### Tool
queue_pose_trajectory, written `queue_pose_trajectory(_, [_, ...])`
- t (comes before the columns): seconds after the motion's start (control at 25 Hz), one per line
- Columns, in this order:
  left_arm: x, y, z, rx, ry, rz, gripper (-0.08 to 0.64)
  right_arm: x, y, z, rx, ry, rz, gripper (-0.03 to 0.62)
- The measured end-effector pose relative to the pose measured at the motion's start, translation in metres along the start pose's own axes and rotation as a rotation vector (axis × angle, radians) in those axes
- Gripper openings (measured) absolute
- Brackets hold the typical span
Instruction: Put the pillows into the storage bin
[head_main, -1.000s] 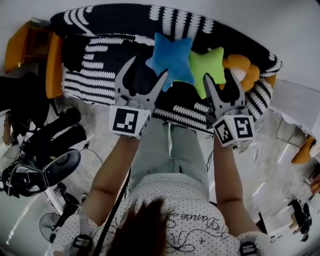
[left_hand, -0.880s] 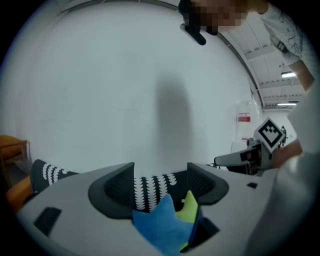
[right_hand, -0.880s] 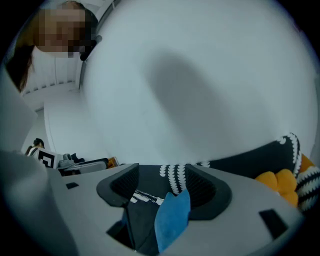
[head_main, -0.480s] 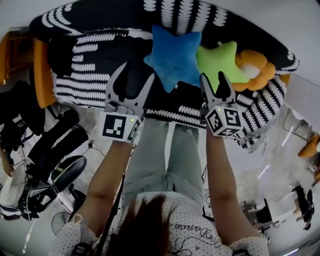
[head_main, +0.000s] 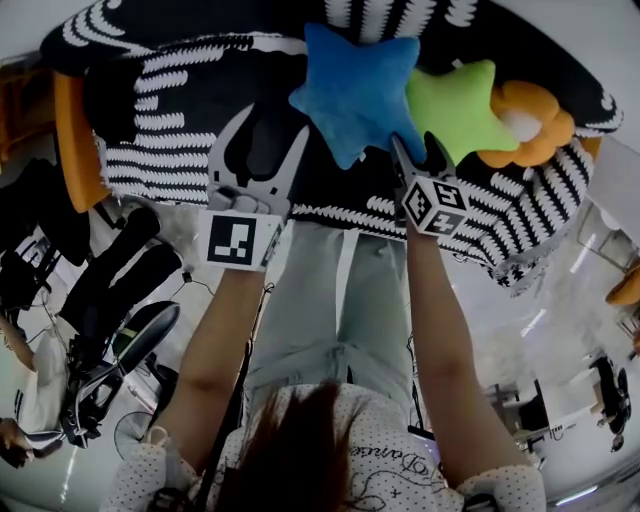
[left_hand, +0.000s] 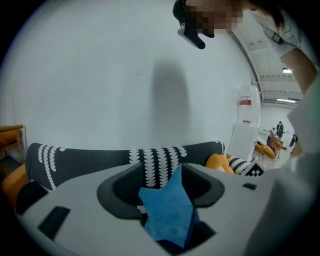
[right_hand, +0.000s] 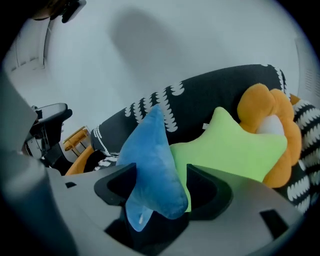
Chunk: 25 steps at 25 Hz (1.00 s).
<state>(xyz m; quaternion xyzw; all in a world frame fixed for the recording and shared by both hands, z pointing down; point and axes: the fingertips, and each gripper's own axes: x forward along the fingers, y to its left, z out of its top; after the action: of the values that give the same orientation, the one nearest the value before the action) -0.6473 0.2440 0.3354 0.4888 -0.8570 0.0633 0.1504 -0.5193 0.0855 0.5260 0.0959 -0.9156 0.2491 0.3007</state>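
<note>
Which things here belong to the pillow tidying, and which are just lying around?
Part of the job: blue star pillow, green star pillow, orange flower pillow.
Just lying about: striped sofa, black gear on the floor, water bottle.

Right claw (head_main: 415, 148) dropped and now straddles the blue star's (head_main: 355, 85) near point. Left claw (head_main: 268, 130) came down too, jaws closing around another tip.

Blue star (head_main: 355, 90) (green star (head_main: 455, 105) just beside).
</note>
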Motion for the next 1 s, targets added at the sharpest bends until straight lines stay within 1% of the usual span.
queue_pose_trajectory(0.08, [-0.001, 0.009, -0.004, -0.012, 0.004, 0.012, 0.244, 0.006, 0.001, -0.003, 0.011, 0.002, 0.018, 0.322])
queue_pose_trajectory(0.16, [-0.002, 0.019, -0.004, -0.023, -0.007, 0.027, 0.244, 0.011, 0.009, 0.0, -0.006, 0.012, 0.04, 0.253])
queue_pose_trajectory(0.28, [-0.008, 0.03, -0.001, -0.028, -0.016, 0.036, 0.243, 0.012, 0.025, 0.006, -0.032, 0.038, 0.048, 0.17])
queue_pose_trajectory(0.32, [-0.01, 0.033, 0.002, -0.03, -0.018, 0.036, 0.225, 0.012, 0.033, 0.01, -0.05, 0.04, 0.054, 0.144])
queue_pose_trajectory(0.4, [-0.015, 0.038, 0.009, -0.031, -0.031, 0.04, 0.202, 0.009, 0.053, 0.019, -0.086, 0.03, 0.079, 0.111])
queue_pose_trajectory(0.52, [-0.022, 0.05, 0.02, -0.028, -0.055, 0.049, 0.19, 0.003, 0.089, 0.037, -0.098, -0.017, 0.13, 0.064])
queue_pose_trajectory(0.64, [-0.023, 0.06, 0.03, -0.031, -0.057, 0.04, 0.182, -0.002, 0.124, 0.056, -0.106, -0.046, 0.176, 0.055])
queue_pose_trajectory(0.72, [-0.017, 0.062, 0.031, -0.029, -0.054, 0.039, 0.168, -0.004, 0.133, 0.068, -0.122, -0.06, 0.2, 0.051])
queue_pose_trajectory(0.8, [-0.014, 0.061, 0.033, -0.021, -0.06, 0.042, 0.155, -0.011, 0.138, 0.081, -0.162, -0.085, 0.217, 0.048])
queue_pose_trajectory(0.92, [-0.028, 0.056, 0.055, 0.004, -0.094, 0.042, 0.143, -0.041, 0.153, 0.112, -0.239, -0.146, 0.226, 0.044])
queue_pose_trajectory(1.0, [-0.03, 0.054, 0.072, 0.018, -0.115, 0.036, 0.132, -0.058, 0.154, 0.139, -0.256, -0.192, 0.217, 0.044])
